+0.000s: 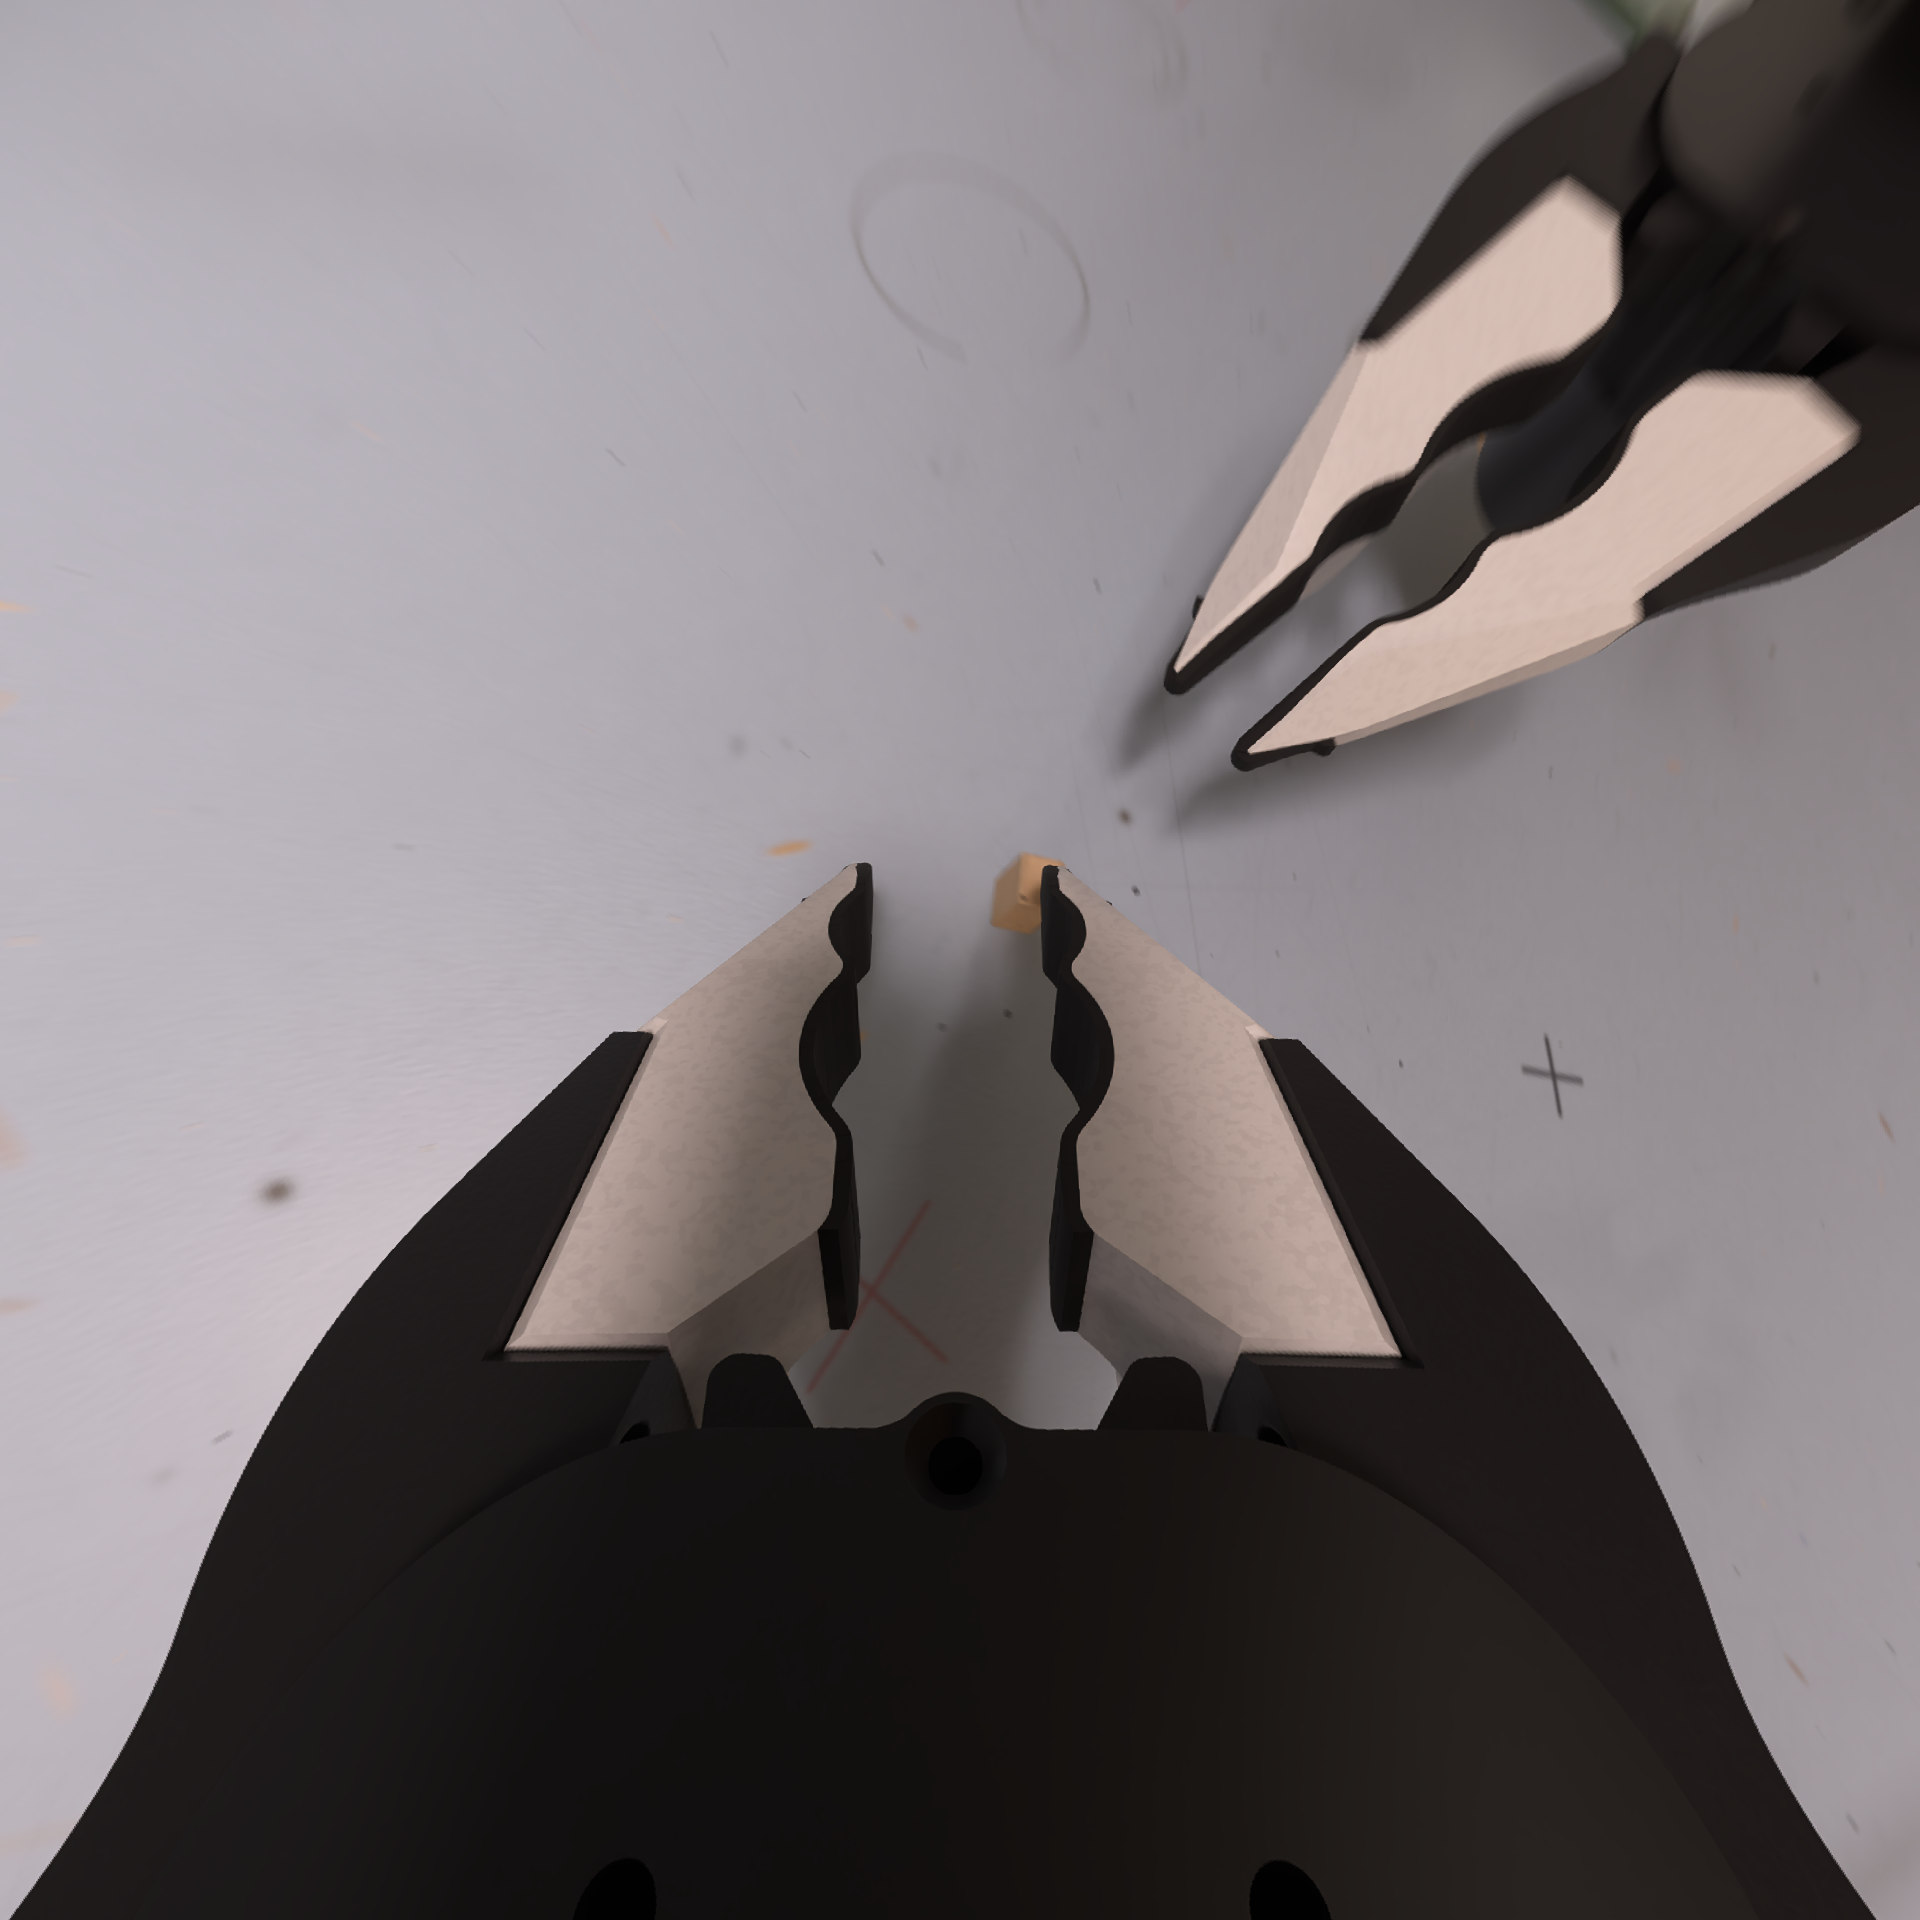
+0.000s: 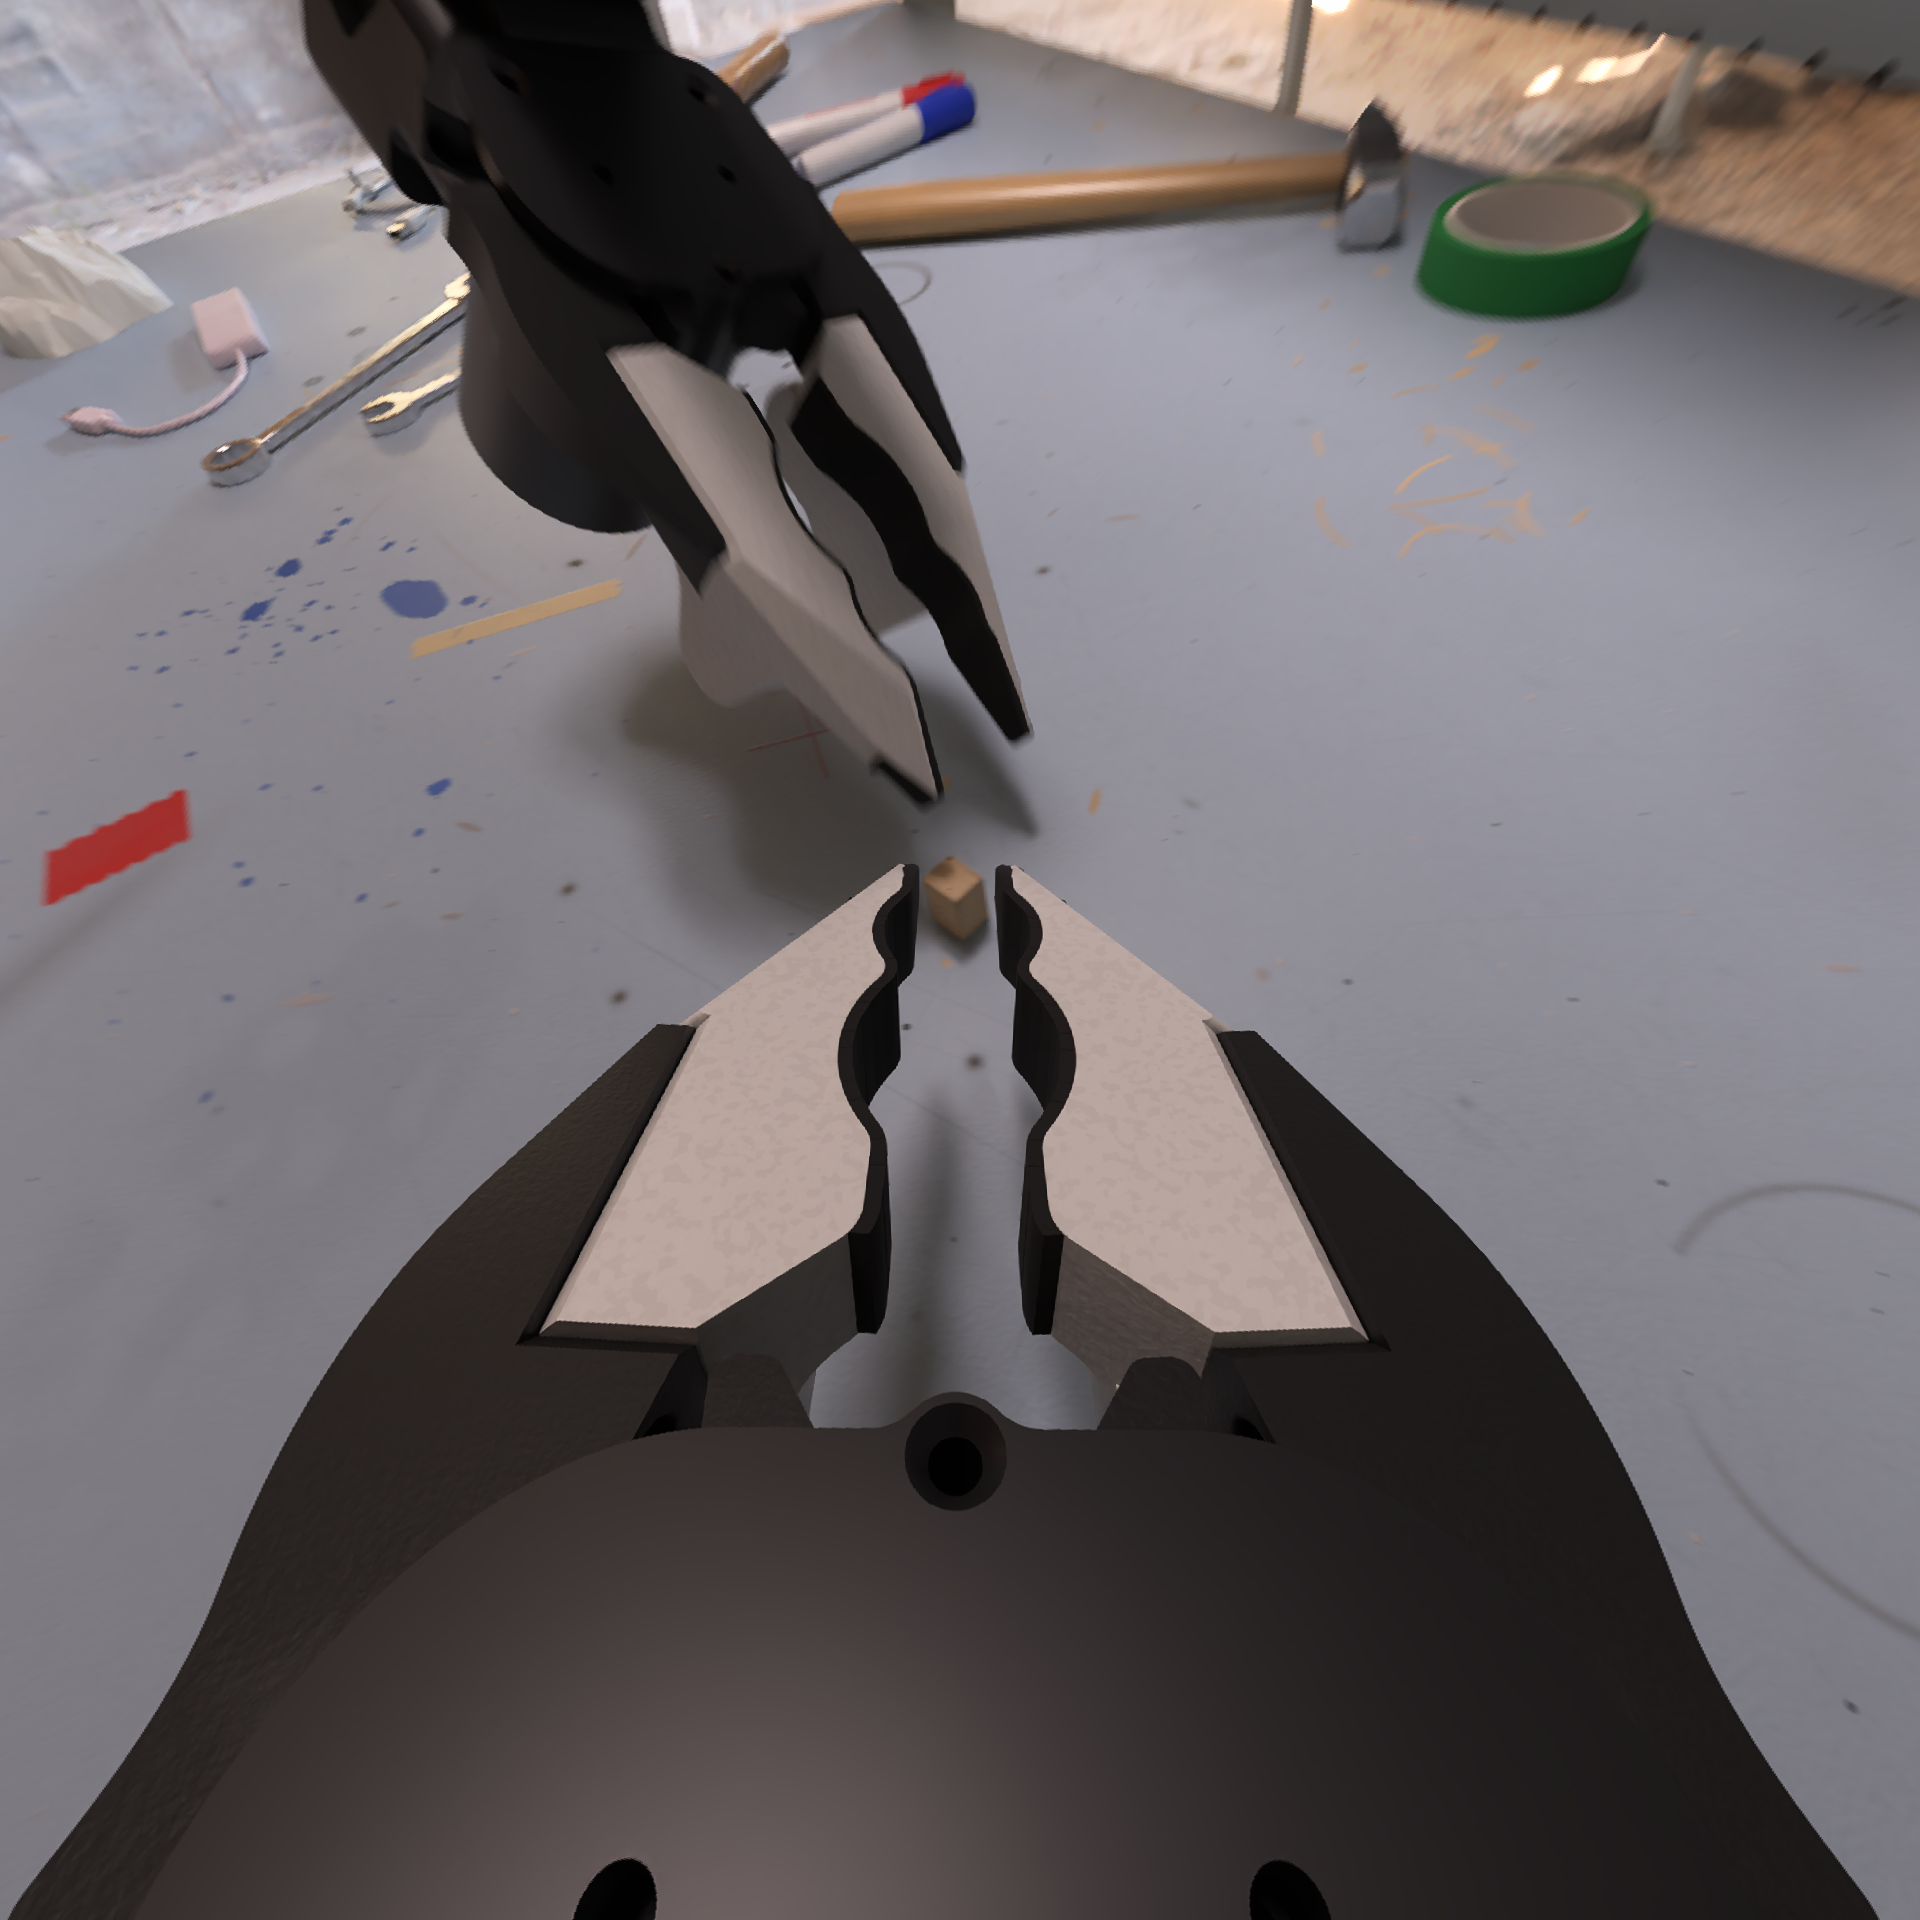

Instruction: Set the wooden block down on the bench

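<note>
Wooden block (image 2: 956,902) on bench (image 2: 1351,831), just beyond right fingers (image 2: 902,904).

No readable text, label, brand or number shows in either view. The only signs are hand-drawn marks on the grey bench (image 1: 416,520): a small dark cross (image 1: 1553,1075) off to the right in the left wrist view, and a faint red cross (image 1: 883,1299) seen between that view's fingers, which also shows dimly in the right wrist view. The 2 markers (image 2: 883,120) at the far end of the bench carry no lettering that can be made out.
</note>
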`<state>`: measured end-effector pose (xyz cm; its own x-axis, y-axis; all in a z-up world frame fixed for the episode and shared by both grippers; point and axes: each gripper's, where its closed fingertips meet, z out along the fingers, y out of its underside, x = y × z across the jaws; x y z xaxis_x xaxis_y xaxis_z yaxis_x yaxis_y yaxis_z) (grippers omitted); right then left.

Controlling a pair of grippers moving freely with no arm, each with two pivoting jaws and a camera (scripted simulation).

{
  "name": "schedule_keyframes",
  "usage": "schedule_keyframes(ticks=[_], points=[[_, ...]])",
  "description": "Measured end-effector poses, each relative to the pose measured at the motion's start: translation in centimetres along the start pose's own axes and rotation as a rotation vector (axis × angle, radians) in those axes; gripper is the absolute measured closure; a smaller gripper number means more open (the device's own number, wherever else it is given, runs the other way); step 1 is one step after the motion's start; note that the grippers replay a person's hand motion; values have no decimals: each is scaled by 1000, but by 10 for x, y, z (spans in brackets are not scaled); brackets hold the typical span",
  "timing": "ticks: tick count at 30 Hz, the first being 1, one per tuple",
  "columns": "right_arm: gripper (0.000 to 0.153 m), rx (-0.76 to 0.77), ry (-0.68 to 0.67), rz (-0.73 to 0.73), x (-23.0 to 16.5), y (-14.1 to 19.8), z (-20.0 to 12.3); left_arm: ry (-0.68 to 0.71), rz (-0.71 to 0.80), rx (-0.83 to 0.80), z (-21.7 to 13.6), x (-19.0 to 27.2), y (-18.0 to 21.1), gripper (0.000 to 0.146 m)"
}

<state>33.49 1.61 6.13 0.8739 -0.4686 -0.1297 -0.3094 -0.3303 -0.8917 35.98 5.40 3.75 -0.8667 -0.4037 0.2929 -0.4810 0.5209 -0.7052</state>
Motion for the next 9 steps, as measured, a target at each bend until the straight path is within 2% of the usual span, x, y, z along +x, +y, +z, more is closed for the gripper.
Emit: schedule_keyframes(ticks=[5, 9], points=[[139, 68, 60, -57, 13, -1, -9, -190, -44, 378, -58, -41, -37, 115], [139, 76, 55, -85, 12, -1, -9, -407, -148, 648, -117, -86, -35, 118]])
